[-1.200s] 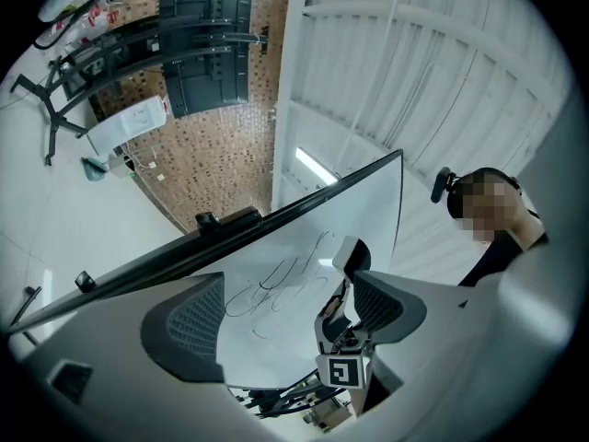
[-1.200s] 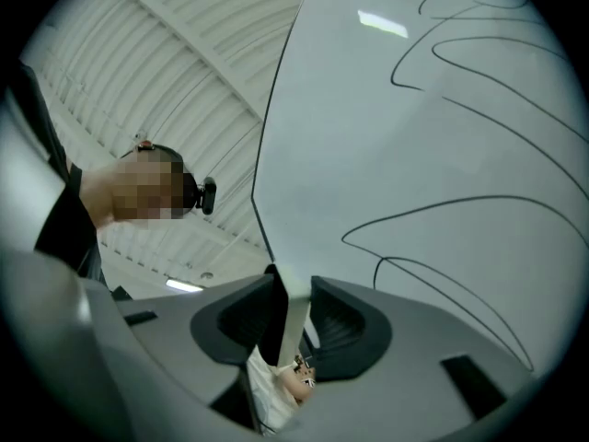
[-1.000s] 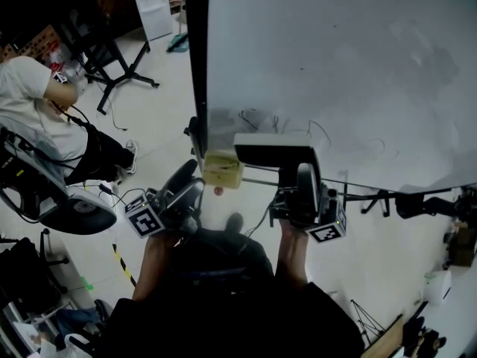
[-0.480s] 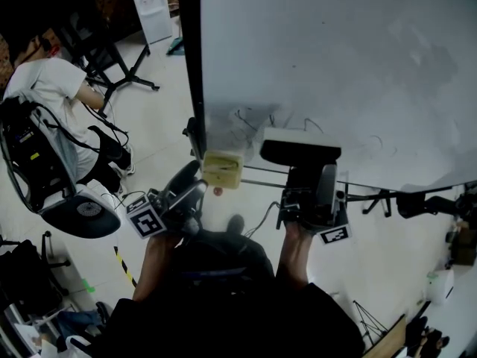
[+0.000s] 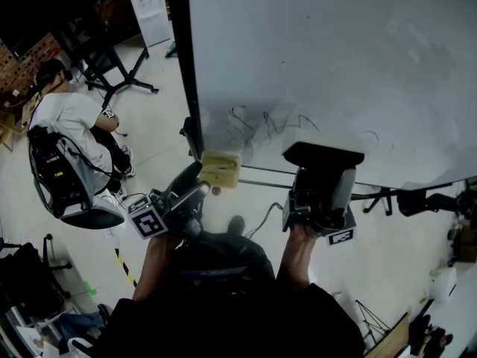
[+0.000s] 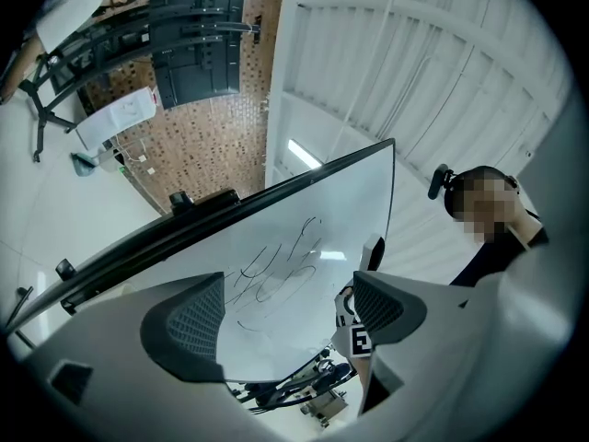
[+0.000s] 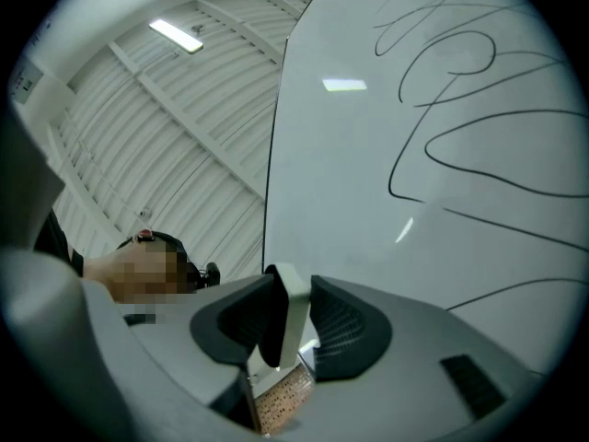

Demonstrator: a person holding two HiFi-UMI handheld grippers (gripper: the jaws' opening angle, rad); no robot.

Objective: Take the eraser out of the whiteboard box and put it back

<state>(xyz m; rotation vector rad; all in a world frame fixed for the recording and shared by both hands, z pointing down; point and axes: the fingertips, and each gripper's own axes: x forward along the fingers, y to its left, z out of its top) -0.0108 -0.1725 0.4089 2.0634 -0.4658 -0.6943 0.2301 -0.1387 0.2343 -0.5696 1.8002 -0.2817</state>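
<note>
— Where's the eraser?
— Pinched edge-on in the right gripper, held up before the whiteboard scribbles, to the right of the box and clear of it.
— What's in the box?
— I can't make that out; it hangs by the board's dark edge.
— And the left gripper?
— Spread, nothing between its jaws, just beside the box, tilted slightly upward.

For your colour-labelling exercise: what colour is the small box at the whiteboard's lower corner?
Pale yellow; the box shows best in the head view.
</note>
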